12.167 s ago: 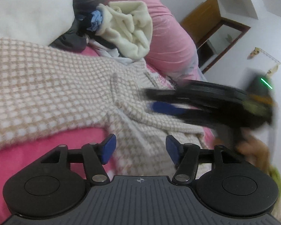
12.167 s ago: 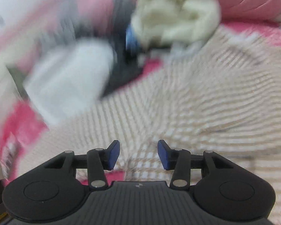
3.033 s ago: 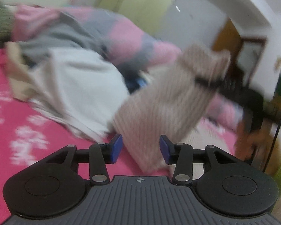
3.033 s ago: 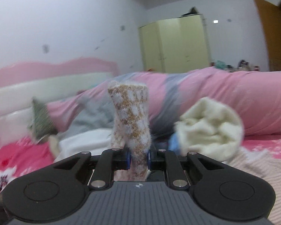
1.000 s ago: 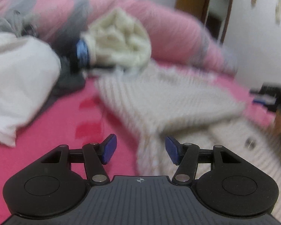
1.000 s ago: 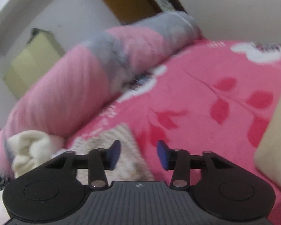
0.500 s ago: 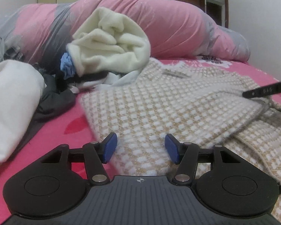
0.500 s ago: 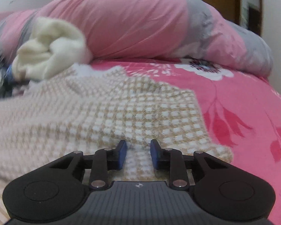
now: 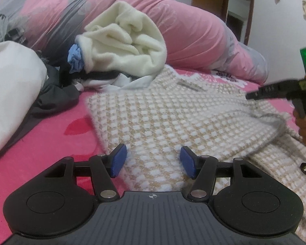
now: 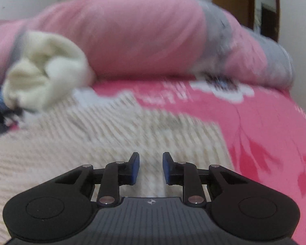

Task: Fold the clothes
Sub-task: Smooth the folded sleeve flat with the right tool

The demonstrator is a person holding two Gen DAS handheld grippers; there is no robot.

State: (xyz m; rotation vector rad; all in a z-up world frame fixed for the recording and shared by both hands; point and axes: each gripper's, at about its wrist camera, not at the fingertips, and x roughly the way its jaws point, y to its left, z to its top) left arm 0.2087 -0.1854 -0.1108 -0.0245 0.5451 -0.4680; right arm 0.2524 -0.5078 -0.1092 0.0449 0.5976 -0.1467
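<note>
Left to right: white bedding heap [image 9: 12, 89] far left, then a rolled cream fleece garment [image 9: 124, 47] against the long pink-and-grey bolster [image 9: 193, 34]. The beige-and-white checked knit cardigan [image 9: 173, 118] lies spread on the pink floral bedsheet [image 9: 40, 138], partly folded over. Left gripper [image 9: 153, 161] w/ jaws wide apart over its near hem; right gripper [image 10: 151, 168] narrowly parted, empty, above the knit. Looks thick, soft, floppy, not slippery; prob. best pinched at hem corners.

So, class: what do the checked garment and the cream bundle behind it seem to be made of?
Checked garment: probably a fuzzy knit, wool or acrylic; beige-and-white woven checks with a hairy, soft edge. Cream bundle: likely fleece or plush; matte, thick, napped folds. The exact fibre cannot be told.
</note>
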